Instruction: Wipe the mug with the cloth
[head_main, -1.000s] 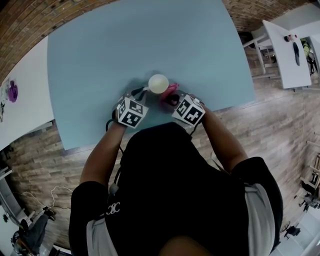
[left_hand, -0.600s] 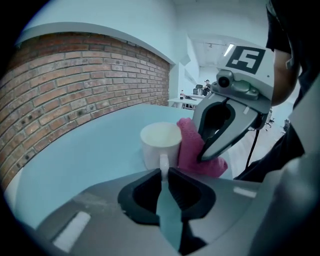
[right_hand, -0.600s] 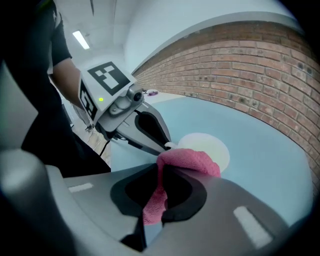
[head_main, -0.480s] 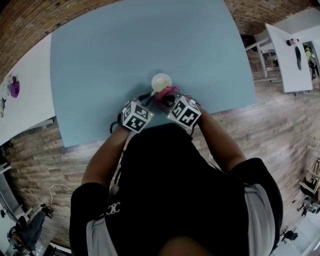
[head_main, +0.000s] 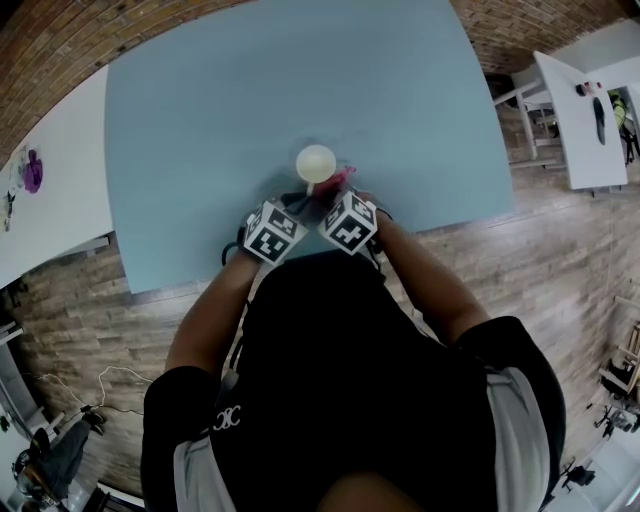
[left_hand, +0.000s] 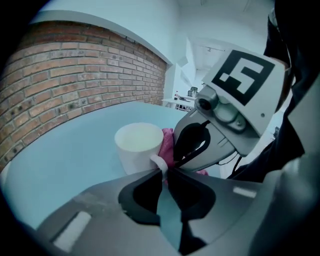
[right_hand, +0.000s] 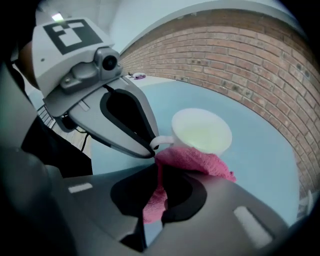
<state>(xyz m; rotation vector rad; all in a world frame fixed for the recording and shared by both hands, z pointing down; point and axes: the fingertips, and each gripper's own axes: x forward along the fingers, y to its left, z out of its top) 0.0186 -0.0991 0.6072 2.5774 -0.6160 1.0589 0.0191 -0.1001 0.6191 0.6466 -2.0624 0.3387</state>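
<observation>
Mug (head_main: 316, 163) near table (head_main: 200, 120) edge — (broad top beyond)

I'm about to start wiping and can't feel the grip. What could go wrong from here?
The left gripper pinches only the thin handle of the mug at its tips, so a hard push from the cloth could twist the mug loose or tip it. The right gripper sits right beside the left one's jaws; wiping near the handle could knock them together.
</observation>
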